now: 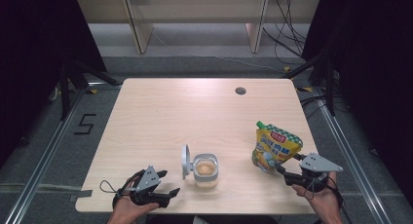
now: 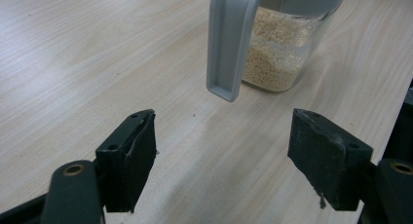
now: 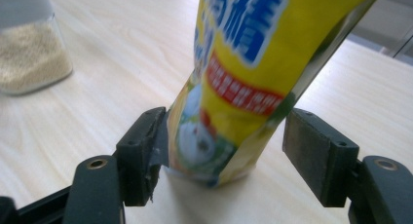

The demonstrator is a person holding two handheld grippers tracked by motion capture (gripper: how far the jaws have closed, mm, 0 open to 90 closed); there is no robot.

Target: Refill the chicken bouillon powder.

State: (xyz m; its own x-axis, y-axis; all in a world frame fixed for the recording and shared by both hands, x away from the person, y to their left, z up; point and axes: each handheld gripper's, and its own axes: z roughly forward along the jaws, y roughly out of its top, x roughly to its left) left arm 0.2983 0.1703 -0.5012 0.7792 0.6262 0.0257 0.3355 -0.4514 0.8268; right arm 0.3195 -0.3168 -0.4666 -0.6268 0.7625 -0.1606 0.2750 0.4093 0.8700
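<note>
- The right tongs stand apart around the foot of the yellow pouch; one pad sits against it, the other is clear.
- The pouch stands on the desk, leaning away from the right tongs.
- The left tongs gape wide, with nothing between them.
- Just ahead of the left tongs stands the clear jar of pale grains, its grey lid flipped open.

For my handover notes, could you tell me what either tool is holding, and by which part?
Nothing is held. The right tool straddles the yellow pouch near its base, one pad clear of it. The left tool is open over the table.
</note>
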